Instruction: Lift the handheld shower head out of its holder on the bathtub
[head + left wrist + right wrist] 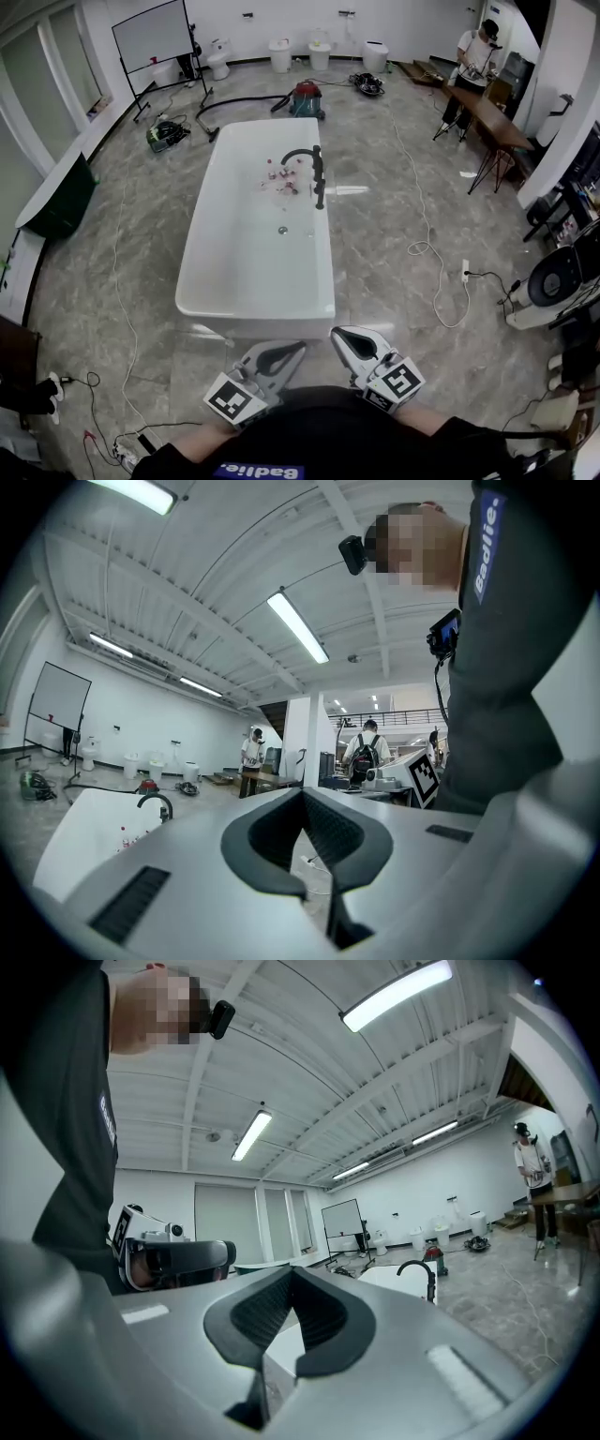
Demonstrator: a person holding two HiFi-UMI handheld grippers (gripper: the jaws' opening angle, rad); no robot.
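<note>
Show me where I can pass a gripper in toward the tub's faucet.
The near half of the bathtub, up to the drain, is bare. The floor right of it, out to the white cable, is free too. Crowded: small bottles lie beside the black faucet in the far half.

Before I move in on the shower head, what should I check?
Left tongs empty: ok, shut on nothing.
Right tongs empty: ok, also shut.
Tongs open for a grasp: not ok.
Shower head in reach: not ok; it stands on the bathtub's right rim, well beyond both tongs.
Head's seating: cannot tell, too small.
Path on that side: not ok, a white cable lies on the floor.
</note>
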